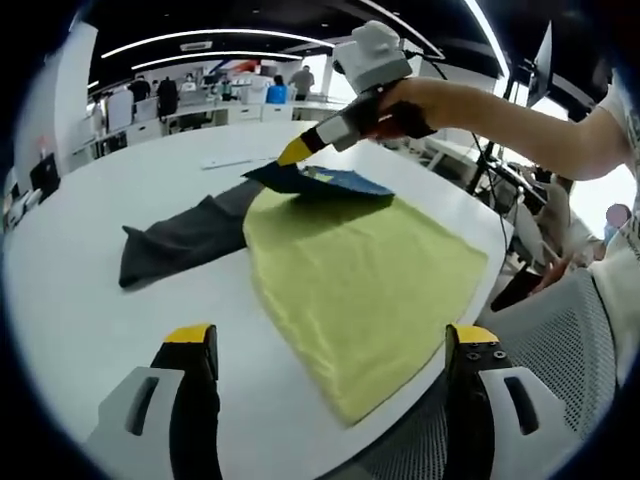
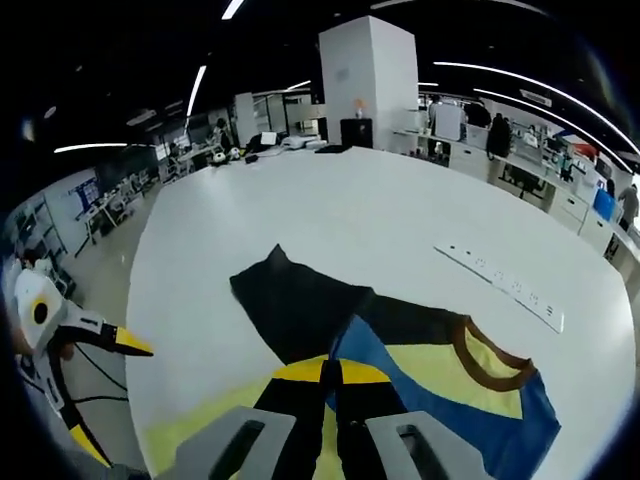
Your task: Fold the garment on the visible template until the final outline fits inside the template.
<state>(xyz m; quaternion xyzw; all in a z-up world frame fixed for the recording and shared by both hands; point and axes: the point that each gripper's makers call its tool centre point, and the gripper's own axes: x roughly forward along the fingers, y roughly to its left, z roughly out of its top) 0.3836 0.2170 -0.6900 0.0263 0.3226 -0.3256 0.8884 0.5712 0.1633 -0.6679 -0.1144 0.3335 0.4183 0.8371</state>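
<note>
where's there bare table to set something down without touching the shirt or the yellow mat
Free: the wide white table beyond the dark sleeve, up to the white strip; also the patch between the left gripper and the sleeve. Crowded: the yellow template, where the right gripper pinches the garment.

I see a garment [image 2: 440, 390] in blue, yellow and dark grey, brown collar; yellow-green template [image 1: 365, 285] on white table [image 1: 90, 330].

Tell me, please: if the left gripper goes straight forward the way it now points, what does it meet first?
Probably the yellow-green cloth: it lies on the white table just ahead between the open fingers of the left gripper. Depth is unclear, so it could pass just above.
</note>
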